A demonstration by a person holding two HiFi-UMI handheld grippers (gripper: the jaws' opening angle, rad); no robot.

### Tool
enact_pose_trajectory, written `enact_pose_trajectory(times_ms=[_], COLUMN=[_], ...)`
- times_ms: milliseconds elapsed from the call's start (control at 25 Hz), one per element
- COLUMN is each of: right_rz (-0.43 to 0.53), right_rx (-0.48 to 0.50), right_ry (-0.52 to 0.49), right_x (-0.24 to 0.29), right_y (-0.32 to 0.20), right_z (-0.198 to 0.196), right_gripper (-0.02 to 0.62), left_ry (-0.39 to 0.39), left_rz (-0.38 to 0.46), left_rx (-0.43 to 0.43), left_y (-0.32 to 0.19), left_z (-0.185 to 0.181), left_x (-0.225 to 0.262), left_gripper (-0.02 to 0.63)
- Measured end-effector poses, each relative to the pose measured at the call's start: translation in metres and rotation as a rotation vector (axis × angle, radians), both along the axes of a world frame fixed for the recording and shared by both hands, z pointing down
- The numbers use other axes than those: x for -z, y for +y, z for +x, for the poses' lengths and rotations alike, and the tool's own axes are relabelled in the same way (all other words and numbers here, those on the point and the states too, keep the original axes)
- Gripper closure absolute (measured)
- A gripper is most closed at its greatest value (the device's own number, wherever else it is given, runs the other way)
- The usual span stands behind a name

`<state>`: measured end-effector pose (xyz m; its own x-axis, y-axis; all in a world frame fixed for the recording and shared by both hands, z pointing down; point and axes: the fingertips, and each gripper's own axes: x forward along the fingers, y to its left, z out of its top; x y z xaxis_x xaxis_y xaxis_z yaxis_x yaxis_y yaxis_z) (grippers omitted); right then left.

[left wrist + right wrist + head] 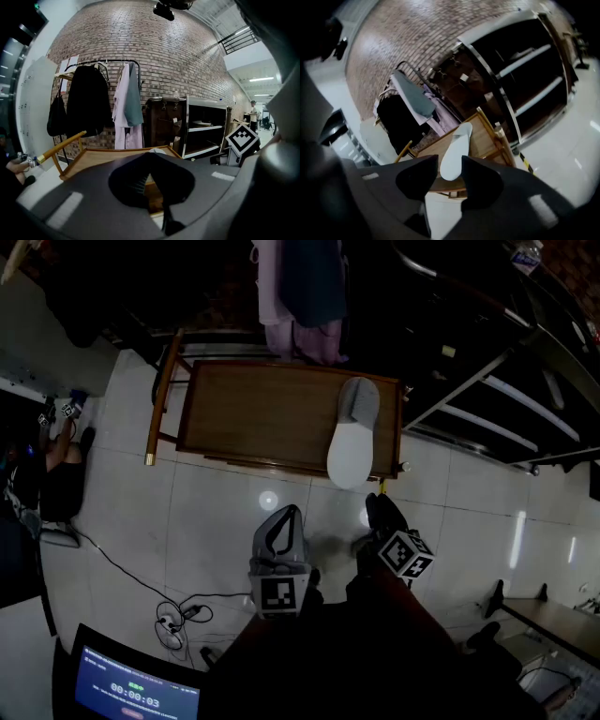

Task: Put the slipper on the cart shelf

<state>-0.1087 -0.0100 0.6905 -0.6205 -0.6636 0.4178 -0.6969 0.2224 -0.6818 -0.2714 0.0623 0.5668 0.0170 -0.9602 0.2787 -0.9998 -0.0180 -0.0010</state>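
A grey slipper (353,432) with a pale sole lies on the right part of the wooden cart's top shelf (244,409), its heel end sticking out over the near edge. My right gripper (382,509) hovers over the floor just in front of that heel, open, with nothing between the jaws. In the right gripper view the slipper (455,149) shows through the gap of the right gripper (450,171), a little beyond the tips. My left gripper (286,514) is lower left of the slipper, shut and empty. In its own view the left gripper (150,157) points at the cart (103,157).
A clothes rack with hanging garments (300,296) stands behind the cart, and a dark shelving unit (487,381) is to its right. The cart's handle (161,395) is on the left. Cables (173,620) and a screen (127,690) lie lower left. A person (52,442) sits at the left edge.
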Motion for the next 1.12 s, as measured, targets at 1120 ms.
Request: enact_pose_trajectory(times_ms=[1120], right_rz=[-0.33], right_rx=[-0.226], right_ry=[-0.366], right_x=[-0.057], right_y=[-0.017], right_z=[-0.024], right_gripper=[0.554], left_ry=[-0.027], left_rz=[-0.036], left_rx=[0.064], left_y=[0.055], left_z=[-0.002], left_x=[0.021], left_gripper=[0.591])
